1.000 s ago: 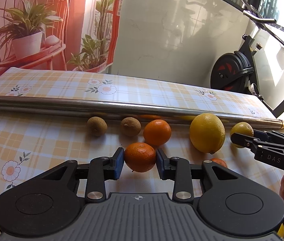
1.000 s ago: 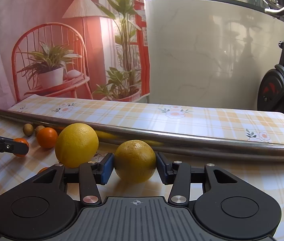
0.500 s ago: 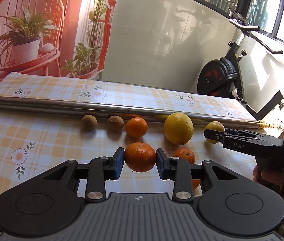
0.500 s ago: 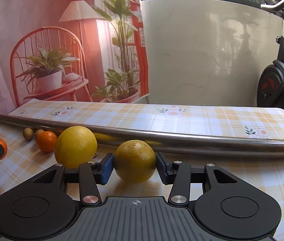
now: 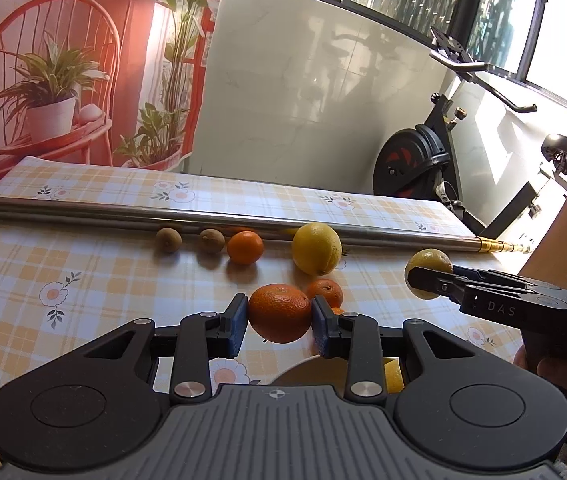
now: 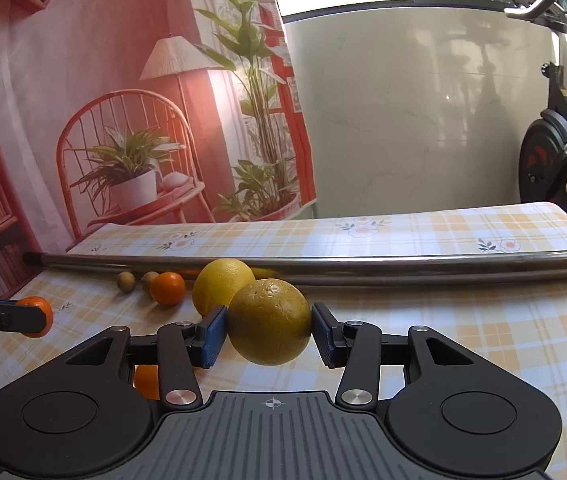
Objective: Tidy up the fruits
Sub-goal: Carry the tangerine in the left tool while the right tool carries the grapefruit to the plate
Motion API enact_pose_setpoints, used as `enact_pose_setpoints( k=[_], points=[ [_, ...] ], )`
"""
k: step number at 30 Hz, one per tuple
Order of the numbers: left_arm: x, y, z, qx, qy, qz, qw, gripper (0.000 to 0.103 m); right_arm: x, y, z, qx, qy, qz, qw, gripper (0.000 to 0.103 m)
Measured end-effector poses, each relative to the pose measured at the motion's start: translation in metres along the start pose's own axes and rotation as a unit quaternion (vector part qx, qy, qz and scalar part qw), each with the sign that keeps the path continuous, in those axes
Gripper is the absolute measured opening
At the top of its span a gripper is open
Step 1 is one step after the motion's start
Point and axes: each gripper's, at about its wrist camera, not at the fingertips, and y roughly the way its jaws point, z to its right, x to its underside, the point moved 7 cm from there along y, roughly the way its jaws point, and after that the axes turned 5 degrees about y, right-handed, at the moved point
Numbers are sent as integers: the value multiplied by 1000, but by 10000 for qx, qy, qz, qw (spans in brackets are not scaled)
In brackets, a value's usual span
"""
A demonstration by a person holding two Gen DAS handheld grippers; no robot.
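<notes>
My left gripper (image 5: 279, 322) is shut on an orange (image 5: 280, 313) and holds it above the checked tablecloth (image 5: 63, 276). My right gripper (image 6: 269, 330) is shut on a dull yellow-green citrus fruit (image 6: 269, 320), also lifted; it shows at the right of the left wrist view (image 5: 427, 268). On the table by the steel pole lie two brown kiwis (image 5: 168, 239) (image 5: 211, 240), an orange (image 5: 245, 247) and a big lemon (image 5: 317, 248). A small orange (image 5: 325, 291) lies nearer. Yellow fruit (image 5: 393, 376) is partly hidden under the left gripper.
A long steel pole (image 5: 203, 218) lies across the table behind the fruit. An exercise bike (image 5: 427, 160) stands beyond the table's far right. A printed backdrop with a red chair (image 5: 43, 80) hangs behind the table. The person's hand (image 5: 543, 364) holds the right gripper.
Both grippers have risen and drawn back from the row of fruit, each still holding its fruit. The fruit on the table has not moved.
</notes>
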Motion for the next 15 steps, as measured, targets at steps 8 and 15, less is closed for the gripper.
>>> enact_pose_setpoints(
  k=[8, 15],
  points=[
    [7, -23, -8, -90, -184, 123, 9997, 36, 12, -29, -60, -501, -497, -132, 9974, 42],
    [14, -41, -19, -165, -276, 223, 9992, 36, 36, -26, -119, -825, -1341, -516, 9862, 42]
  ],
)
